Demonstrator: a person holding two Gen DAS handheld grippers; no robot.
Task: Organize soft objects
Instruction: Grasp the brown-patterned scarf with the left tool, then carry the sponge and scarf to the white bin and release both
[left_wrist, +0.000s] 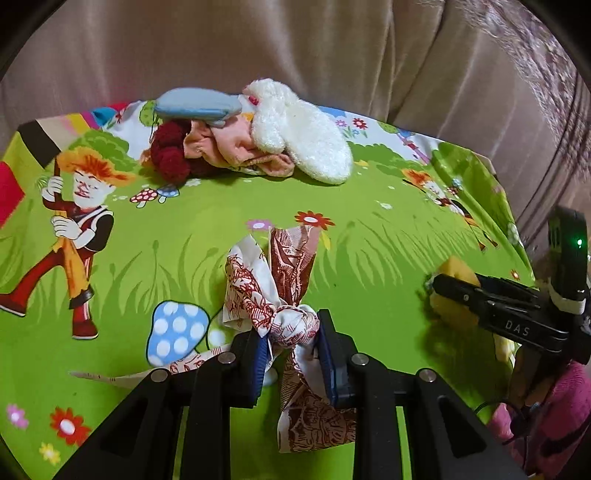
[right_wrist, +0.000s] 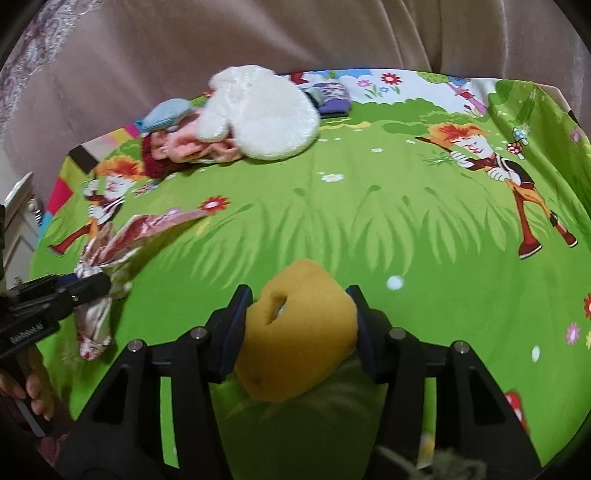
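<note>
My left gripper (left_wrist: 291, 332) is shut on the knot of a red-and-white patterned cloth (left_wrist: 275, 273), held just above the green cartoon sheet (left_wrist: 221, 214); the cloth also shows in the right wrist view (right_wrist: 122, 240). My right gripper (right_wrist: 299, 295) is shut on a yellow sponge (right_wrist: 299, 332) above the sheet; the sponge also shows in the left wrist view (left_wrist: 454, 280) at the right. A pile of soft things lies at the far edge: a fluffy white sock (left_wrist: 299, 136), a peach cloth (left_wrist: 229, 147), a dark red knit (left_wrist: 170, 151) and a blue piece (left_wrist: 195, 105).
A beige sofa back (left_wrist: 295, 44) rises behind the sheet. A purple-and-blue folded item (right_wrist: 332, 98) lies behind the white sock. A white cabinet (right_wrist: 18, 214) stands past the sheet's left edge. My pink sleeve (left_wrist: 546, 413) is at the lower right.
</note>
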